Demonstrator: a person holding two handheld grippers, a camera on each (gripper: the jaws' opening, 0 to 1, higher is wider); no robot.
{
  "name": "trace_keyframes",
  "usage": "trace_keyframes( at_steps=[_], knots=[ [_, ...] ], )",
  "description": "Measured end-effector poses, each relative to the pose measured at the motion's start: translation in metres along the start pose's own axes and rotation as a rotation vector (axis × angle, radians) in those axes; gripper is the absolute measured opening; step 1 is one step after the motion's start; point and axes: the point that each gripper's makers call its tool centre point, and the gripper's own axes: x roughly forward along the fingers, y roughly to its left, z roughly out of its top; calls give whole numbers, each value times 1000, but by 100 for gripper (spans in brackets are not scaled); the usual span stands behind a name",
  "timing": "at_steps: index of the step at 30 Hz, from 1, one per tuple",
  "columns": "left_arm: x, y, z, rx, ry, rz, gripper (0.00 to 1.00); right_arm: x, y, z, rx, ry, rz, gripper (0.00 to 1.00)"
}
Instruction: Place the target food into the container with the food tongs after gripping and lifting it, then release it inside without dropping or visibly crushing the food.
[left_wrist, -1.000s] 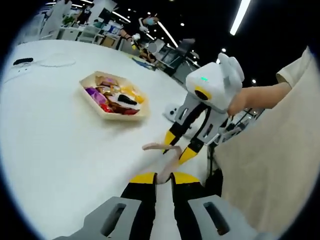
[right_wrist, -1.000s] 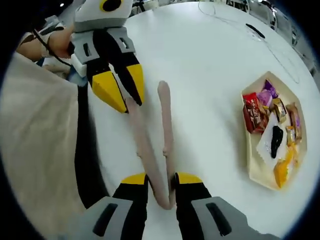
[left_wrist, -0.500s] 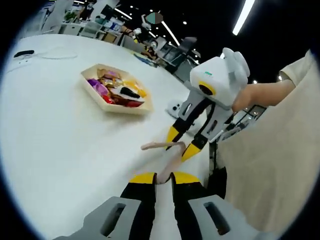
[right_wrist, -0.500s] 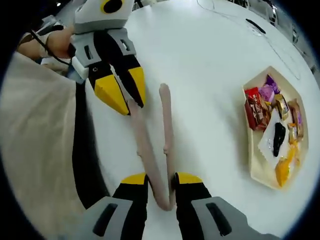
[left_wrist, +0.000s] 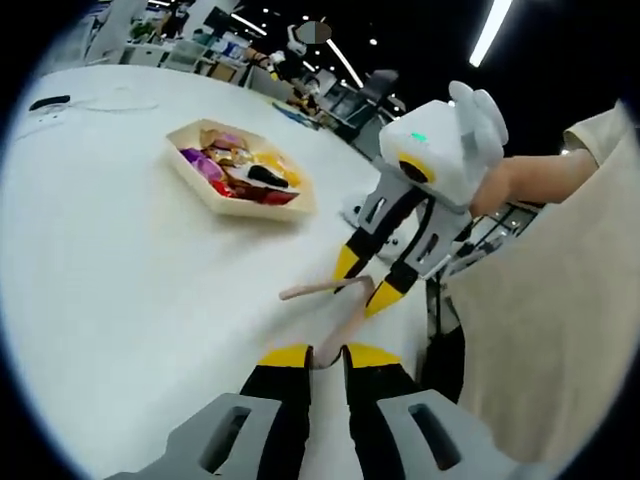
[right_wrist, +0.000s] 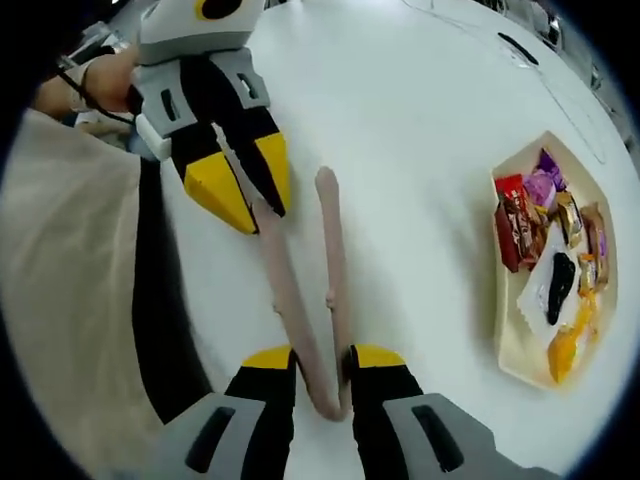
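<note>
Beige food tongs (right_wrist: 330, 250) lie in a V just above the white table. My right gripper (right_wrist: 325, 362) is shut on their hinge end. My left gripper (right_wrist: 245, 185) comes in from the upper left and pinches the tip of the left tong arm. In the left gripper view that arm's tip sits between the closed jaws of my left gripper (left_wrist: 328, 357), while my right gripper (left_wrist: 365, 282) holds the tongs (left_wrist: 310, 291) at the hinge. A hexagonal wooden tray (left_wrist: 252, 206) (right_wrist: 508, 345) holds several wrapped snacks and a dark piece (right_wrist: 555, 282).
A person's beige clothing (left_wrist: 545, 330) (right_wrist: 60, 300) borders the table edge close to both grippers. A cable and a small black object (left_wrist: 45, 102) (right_wrist: 515, 47) lie on the far side of the white table (left_wrist: 120, 290).
Both grippers keep their hold on the tongs. Only the views have drifted a little, so the tray sits slightly nearer in the left gripper view.
</note>
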Motion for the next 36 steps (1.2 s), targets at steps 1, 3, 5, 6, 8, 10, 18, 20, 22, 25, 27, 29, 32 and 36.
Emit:
trace_keyframes(
  at_steps=[1,3,5,6,8,10,18,20,22,25,27,29,32,36],
  knots=[
    [0,1,-1,-1,4,1,11,0,0,0,0,1,2,20],
    [0,1,-2,-1,6,1,11,0,1,1,-1,2,3,21],
    [0,2,-3,-4,8,1,11,1,0,0,1,2,6,21],
    [0,2,-4,-6,9,2,11,2,0,0,3,2,8,21],
    [3,4,-6,-18,11,-3,11,2,1,-1,1,6,8,21],
    [3,3,-7,-18,18,-4,11,2,1,-2,1,6,11,21],
    [7,5,-12,-21,38,0,11,3,0,-2,-3,18,5,21],
    [7,4,-13,-25,41,-3,11,4,0,-3,-4,20,7,21],
    [8,5,-14,-26,43,0,11,4,0,-3,-2,20,8,21],
    [9,7,-15,-31,47,3,11,3,0,-3,-3,22,5,21],
    [9,7,-16,-31,49,4,11,4,-1,-3,-3,22,0,21],
    [10,7,-16,-31,49,5,11,3,-1,-3,-2,21,-2,21],
    [10,7,-17,-31,51,10,11,3,0,-2,3,24,-4,21],
    [12,9,-20,-33,55,16,11,2,-2,-2,-22,50,-31,21]
  ],
)
